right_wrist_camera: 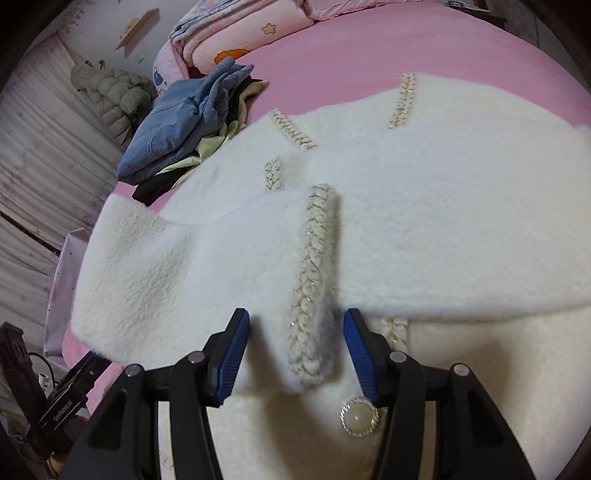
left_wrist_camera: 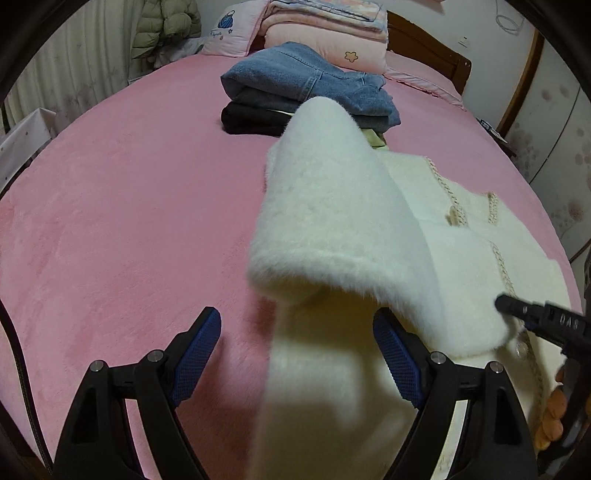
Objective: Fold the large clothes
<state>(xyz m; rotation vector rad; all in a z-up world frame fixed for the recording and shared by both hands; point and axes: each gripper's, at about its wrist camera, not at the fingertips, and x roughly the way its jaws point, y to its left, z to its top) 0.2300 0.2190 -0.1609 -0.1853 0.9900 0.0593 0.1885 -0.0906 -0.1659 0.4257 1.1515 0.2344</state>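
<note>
On pink bed [left_wrist_camera: 110, 221], white coat [right_wrist_camera: 424, 221] (sleeve folded over)

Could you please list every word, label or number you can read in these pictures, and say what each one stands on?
"0AS" or similar: pale characters on the right gripper body as seen from the left wrist view; partly cut off, reading uncertain.
Script word under the blue bag drawing on the pink pillow: too small to read.
Pale lettering on the left gripper body in the right wrist view: too blurred to read.
The white coat bears no text.
</note>
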